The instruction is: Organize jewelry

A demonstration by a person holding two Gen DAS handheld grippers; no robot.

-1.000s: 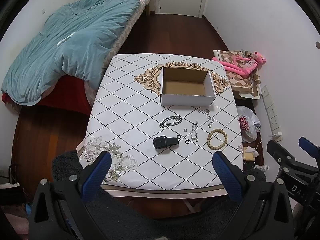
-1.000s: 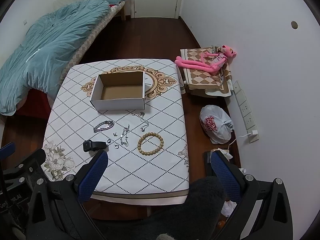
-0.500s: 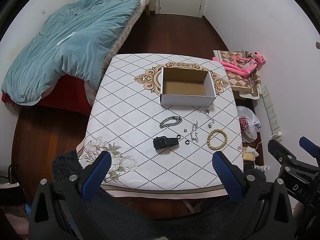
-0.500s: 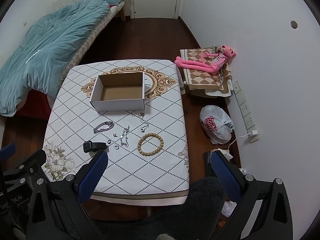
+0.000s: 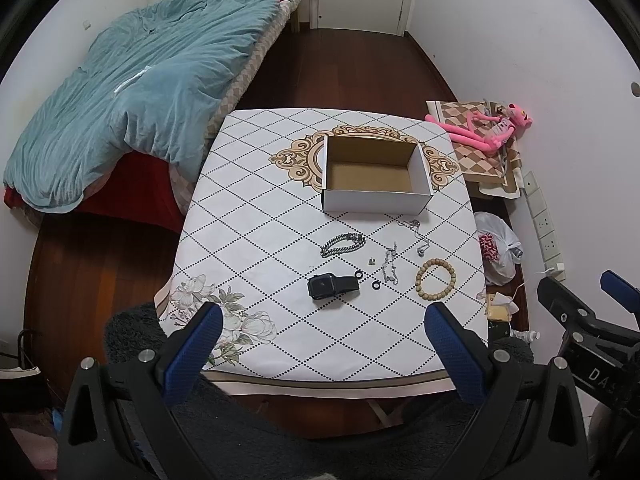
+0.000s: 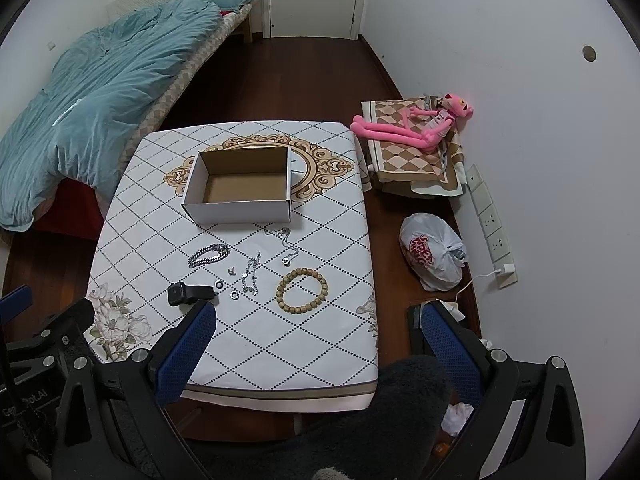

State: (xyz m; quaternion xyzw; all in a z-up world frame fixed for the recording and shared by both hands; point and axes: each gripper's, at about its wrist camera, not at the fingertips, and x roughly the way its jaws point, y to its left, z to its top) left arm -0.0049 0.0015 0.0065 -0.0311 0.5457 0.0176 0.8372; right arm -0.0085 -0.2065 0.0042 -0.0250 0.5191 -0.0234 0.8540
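Left gripper, right gripper: black angular frames, silver screws, blue textured finger pads; white lettering on bodies.

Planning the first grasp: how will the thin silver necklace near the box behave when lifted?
The thin necklace lies in loose curves, so it is probably floppy and will dangle. Its fine links look light and may slip from the fingers. The small pendant would likely swing.

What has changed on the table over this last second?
Nothing on the table has moved. Only the right hand-held gripper drifted slightly in the left camera's view. Both it and the left hand-held gripper stay open and empty, above the near edge. The box remains empty, with the watch, bead bracelet and chains lying where they were.
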